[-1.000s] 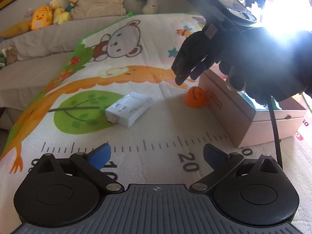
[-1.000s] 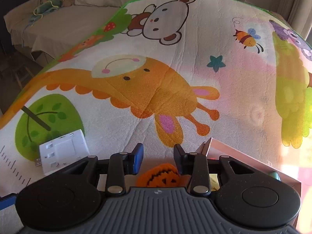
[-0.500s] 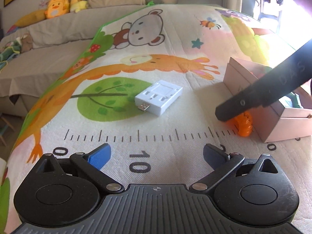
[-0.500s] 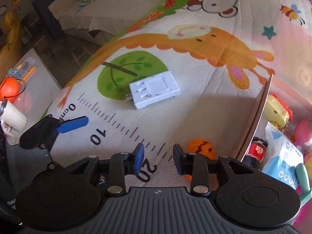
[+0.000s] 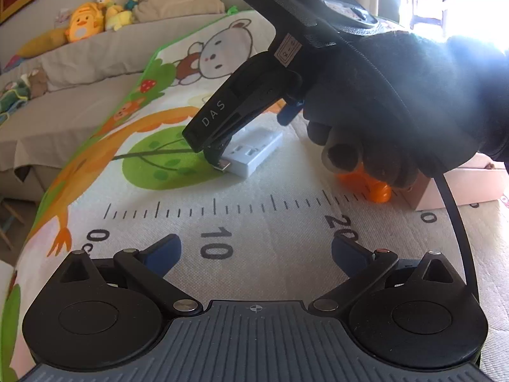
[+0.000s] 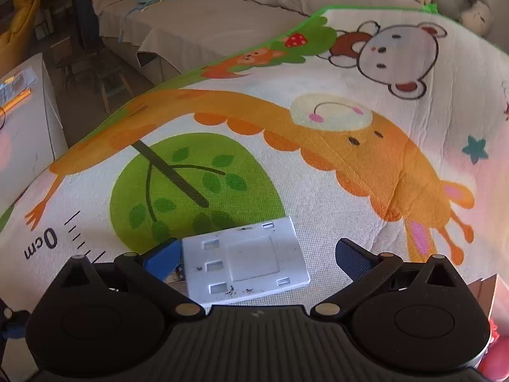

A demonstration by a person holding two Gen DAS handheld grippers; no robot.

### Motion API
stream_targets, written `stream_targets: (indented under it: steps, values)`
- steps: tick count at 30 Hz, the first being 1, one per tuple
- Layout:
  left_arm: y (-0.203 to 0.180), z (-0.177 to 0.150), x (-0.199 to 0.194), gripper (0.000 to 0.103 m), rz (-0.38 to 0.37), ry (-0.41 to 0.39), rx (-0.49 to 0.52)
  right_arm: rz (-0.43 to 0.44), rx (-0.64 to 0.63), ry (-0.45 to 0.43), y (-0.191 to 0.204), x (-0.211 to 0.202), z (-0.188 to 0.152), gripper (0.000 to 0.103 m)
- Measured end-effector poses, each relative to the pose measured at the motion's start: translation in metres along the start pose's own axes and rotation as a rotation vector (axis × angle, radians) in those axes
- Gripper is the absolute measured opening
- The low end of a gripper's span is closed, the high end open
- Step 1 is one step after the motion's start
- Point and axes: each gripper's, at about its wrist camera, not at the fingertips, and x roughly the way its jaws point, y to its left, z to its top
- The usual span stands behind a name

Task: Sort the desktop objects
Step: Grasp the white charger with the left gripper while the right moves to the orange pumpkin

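A white USB hub (image 5: 254, 154) lies flat on the cartoon play mat (image 5: 254, 210), on the green tree print. My right gripper (image 5: 251, 137), held by a black-gloved hand (image 5: 397, 95), comes down over it. In the right wrist view the white USB hub (image 6: 245, 264) sits between the jaws of my right gripper (image 6: 254, 254). The jaws are opening wide and the pads do not press on the hub. An orange pumpkin toy (image 5: 377, 189) lies beside the pink box (image 5: 461, 187). My left gripper (image 5: 256, 248) hovers open and empty over the ruler print.
A beige sofa (image 5: 79, 63) with plush toys (image 5: 84, 22) runs along the back. A white side table (image 6: 22, 127) and a chair (image 6: 108, 79) stand past the mat's left edge. A corner of the pink box (image 6: 486, 289) shows at the right. The right gripper's cable (image 5: 455, 219) hangs nearby.
My right gripper swung left, from the orange pumpkin beside the box to over the white hub, and its jaws widened. The left gripper stayed open and barely moved.
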Motion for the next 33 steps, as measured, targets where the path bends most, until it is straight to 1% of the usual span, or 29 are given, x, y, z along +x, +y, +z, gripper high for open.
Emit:
stream_targets:
  steps: [1, 2, 3, 5, 9, 12, 14, 16, 19, 21, 24, 25, 26, 27, 30, 31, 33]
  values:
    - [0.0, 0.0, -0.001, 0.103, -0.003, -0.004, -0.003, 0.021, 0.041, 0.017, -0.006, 0.003, -0.001, 0.102]
    - [0.001, 0.0, -0.002, 0.103, -0.008, -0.008, -0.004, 0.044, 0.067, 0.034, -0.01, 0.005, -0.003, 0.091]
    - [0.001, -0.001, -0.003, 0.103, -0.01, -0.012, -0.003, 0.065, 0.081, 0.055, -0.011, 0.005, -0.005, 0.088]
    - [0.0, -0.001, -0.004, 0.103, -0.015, -0.016, 0.005, 0.053, 0.08, 0.063, -0.007, -0.003, -0.012, 0.088]
    - [-0.004, -0.005, -0.01, 0.103, -0.041, -0.013, 0.047, 0.114, 0.084, 0.086, 0.002, -0.032, -0.035, 0.088]
    - [-0.011, -0.011, -0.016, 0.103, -0.063, -0.015, 0.088, 0.142, 0.093, 0.082, 0.006, -0.063, -0.056, 0.088]
    - [-0.017, -0.016, -0.021, 0.103, -0.095, -0.005, 0.115, 0.162, 0.108, 0.075, 0.007, -0.083, -0.072, 0.088]
    - [-0.022, -0.021, -0.027, 0.103, -0.145, 0.011, 0.14, 0.18, 0.138, 0.073, 0.007, -0.097, -0.089, 0.088]
    - [-0.03, -0.029, -0.034, 0.103, -0.193, 0.032, 0.176, 0.157, 0.143, 0.05, 0.011, -0.113, -0.113, 0.088]
    - [-0.035, -0.032, -0.036, 0.103, -0.191, 0.033, 0.203, 0.15, 0.15, 0.036, 0.012, -0.123, -0.126, 0.088]
    - [-0.039, -0.033, -0.034, 0.103, -0.179, 0.041, 0.223, 0.211, 0.178, 0.053, 0.009, -0.131, -0.14, 0.089]
    - [-0.04, -0.033, -0.032, 0.103, -0.172, 0.046, 0.223, 0.223, 0.196, 0.055, 0.007, -0.133, -0.142, 0.091]
    - [-0.041, -0.032, -0.031, 0.103, -0.17, 0.05, 0.222, 0.226, 0.206, 0.048, 0.005, -0.136, -0.142, 0.095]
    - [-0.04, -0.031, -0.031, 0.103, -0.166, 0.05, 0.22, 0.222, 0.209, 0.028, 0.003, -0.141, -0.141, 0.097]
    - [-0.04, -0.028, -0.028, 0.103, -0.146, 0.044, 0.224, 0.175, 0.206, -0.045, -0.004, -0.156, -0.133, 0.097]
    - [-0.04, -0.027, -0.026, 0.103, -0.138, 0.042, 0.223, 0.152, 0.208, -0.069, -0.008, -0.159, -0.129, 0.097]
    - [-0.038, -0.024, -0.023, 0.103, -0.11, 0.037, 0.214, 0.075, 0.192, -0.103, -0.012, -0.162, -0.119, 0.097]
